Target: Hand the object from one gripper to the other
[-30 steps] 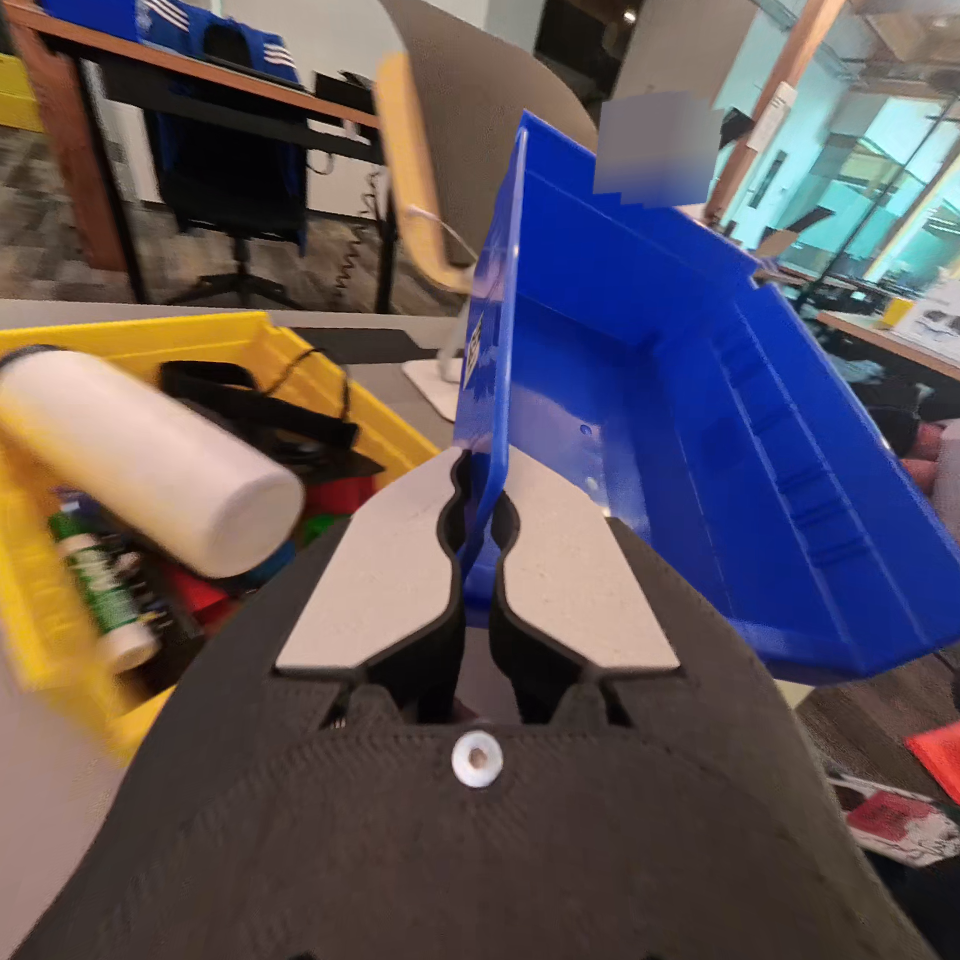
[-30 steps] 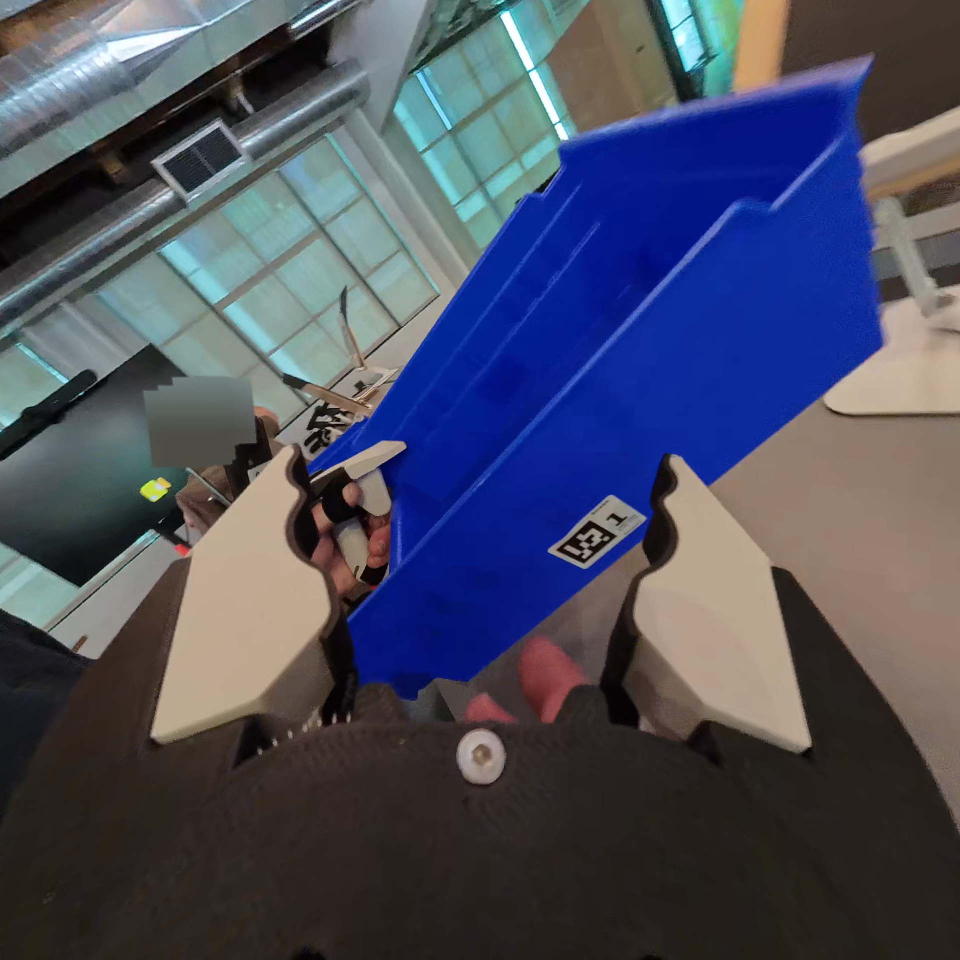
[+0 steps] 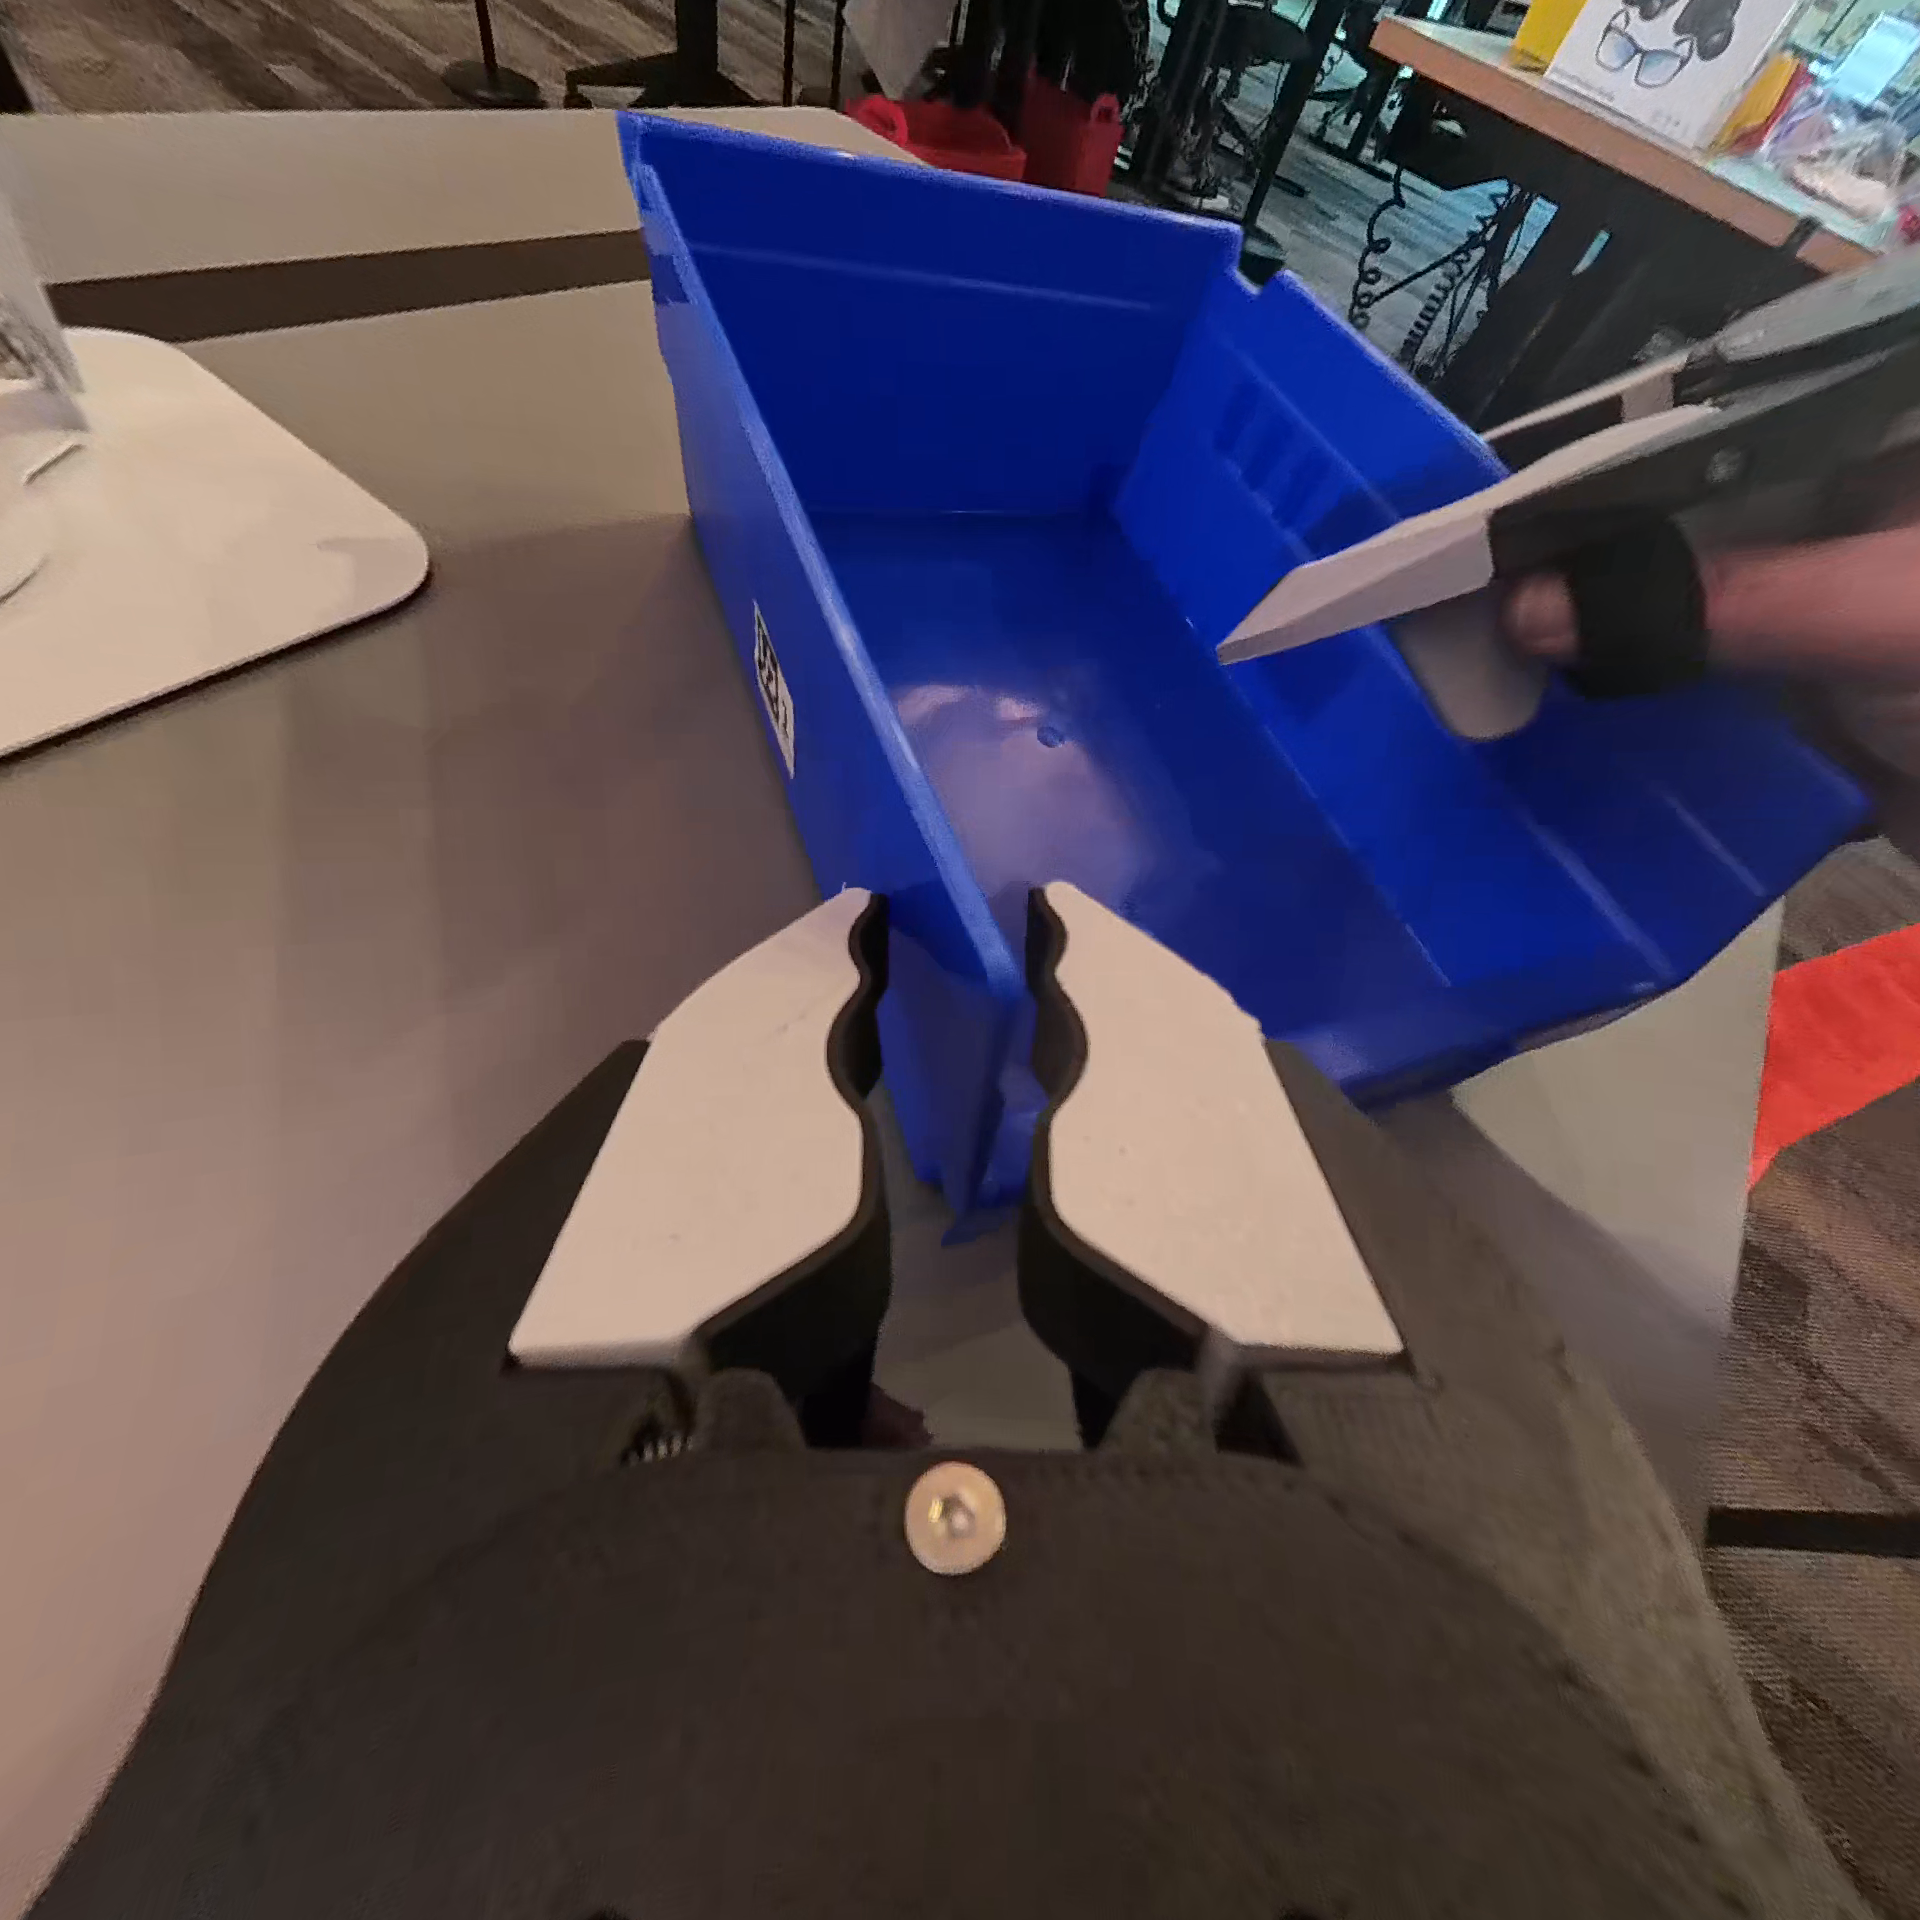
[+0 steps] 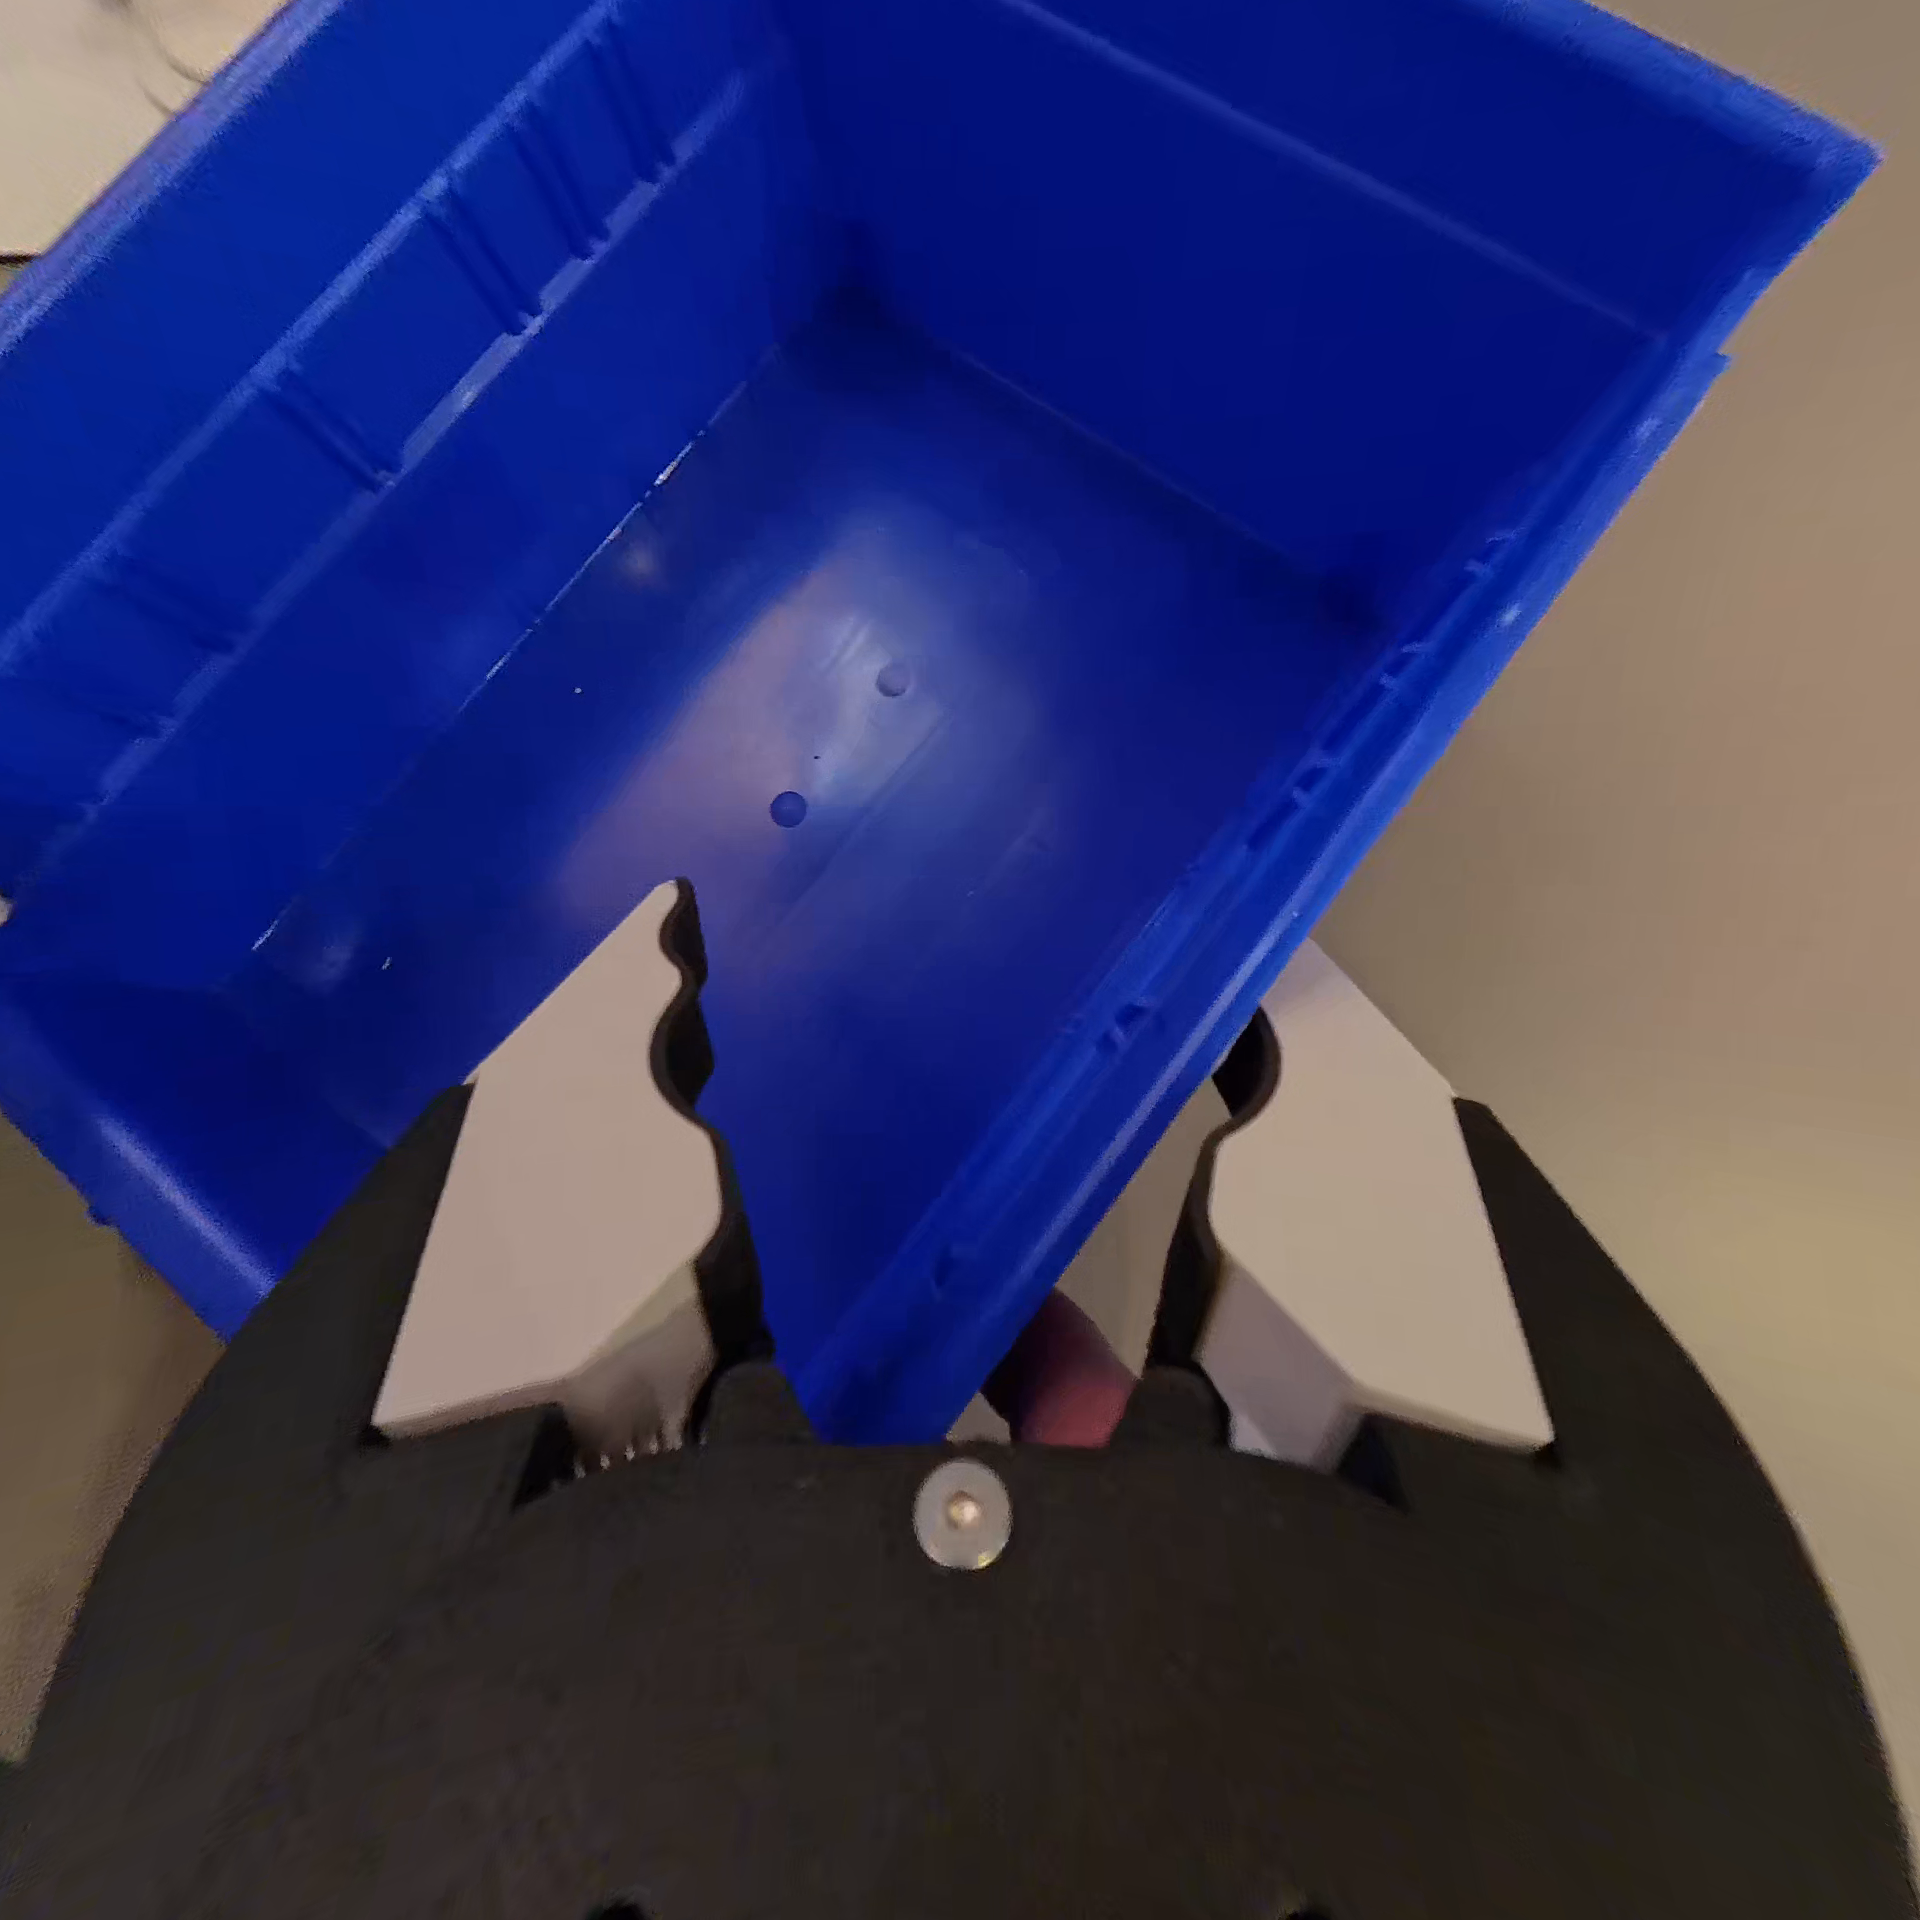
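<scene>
I hold the blue bin [image 3: 1039,436] in the middle of the left wrist view. My left gripper [image 3: 951,1039] has its jaws around the bin's near wall. They look closed on it, though I see a thin gap on one side. The bin's far end sits over the grey desk [image 3: 312,831], and its right part hangs past the desk edge, over the floor.

My right gripper [image 3: 1351,582] comes in from the right of that view, with a hand [image 3: 1621,613] in a black glove holding it. In the right wrist view, my right gripper [image 4: 966,1164] has its jaws wide open. One finger is inside the bin [image 4: 1039,468] and the other is outside, so the wall sits between them. They do not pinch it yet.

I think this is the hand-over step, just before the squeeze. Next I need to close the right jaws tight on that wall. Only after that should the left jaws let go, or the bin could tip and drop.
</scene>
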Available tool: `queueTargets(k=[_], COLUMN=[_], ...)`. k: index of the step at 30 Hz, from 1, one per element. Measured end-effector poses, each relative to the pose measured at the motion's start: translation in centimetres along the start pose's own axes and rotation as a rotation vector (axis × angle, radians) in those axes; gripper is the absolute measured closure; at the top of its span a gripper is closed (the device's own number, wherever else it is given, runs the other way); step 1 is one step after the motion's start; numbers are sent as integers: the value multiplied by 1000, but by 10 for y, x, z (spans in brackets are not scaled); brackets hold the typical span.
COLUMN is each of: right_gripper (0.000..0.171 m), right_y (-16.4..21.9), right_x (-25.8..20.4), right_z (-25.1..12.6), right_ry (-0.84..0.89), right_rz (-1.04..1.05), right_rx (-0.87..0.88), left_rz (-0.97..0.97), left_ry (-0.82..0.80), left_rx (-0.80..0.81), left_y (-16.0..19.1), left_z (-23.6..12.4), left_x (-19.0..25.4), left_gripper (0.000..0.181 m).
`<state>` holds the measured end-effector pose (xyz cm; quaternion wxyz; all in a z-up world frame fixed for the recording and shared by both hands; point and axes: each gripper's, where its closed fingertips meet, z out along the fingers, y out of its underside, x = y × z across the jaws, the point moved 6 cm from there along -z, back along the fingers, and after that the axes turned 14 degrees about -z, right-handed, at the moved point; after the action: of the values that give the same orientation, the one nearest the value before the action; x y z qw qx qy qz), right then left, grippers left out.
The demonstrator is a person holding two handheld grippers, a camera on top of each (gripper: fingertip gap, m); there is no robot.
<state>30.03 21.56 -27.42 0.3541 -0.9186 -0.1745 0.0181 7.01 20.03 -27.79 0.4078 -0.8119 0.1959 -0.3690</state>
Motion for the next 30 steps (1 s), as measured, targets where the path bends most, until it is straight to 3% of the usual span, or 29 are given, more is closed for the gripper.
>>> queueTargets(k=[8,13,18,19,22,24,28,30], right_gripper=[110,128,131,134,146,150,150,149], right_y=[-3,-6,-16,-18,-23,-27,-33,-37], right_x=[40,50,60,65,80,90,113,124], right_z=[12,15,25,27,35,41,51,56], right_ry=[69,69,58,58,12,-13,7,18], right_rz=[-44,-63,-120,-123,-97,-119,-171,-187], right_rx=[-35,-50,-82,-85,-72,-84,-118,-124], left_rz=[3,43,81,79,4,-11,16,-12], left_ry=[13,-7,-52,-57,37,3,-197,-288], left_rx=[-14,-2,12,19,71,67,57,28], left_y=[-9,-14,-10,-9,-14,-17,-21,-18], left_z=[25,20,-11,-21,-47,-62,-90,-101], left_x=[9,7,-14,-20,-34,-52,-110,-140], left_gripper=[150,123,94,107,121,128,117,102])
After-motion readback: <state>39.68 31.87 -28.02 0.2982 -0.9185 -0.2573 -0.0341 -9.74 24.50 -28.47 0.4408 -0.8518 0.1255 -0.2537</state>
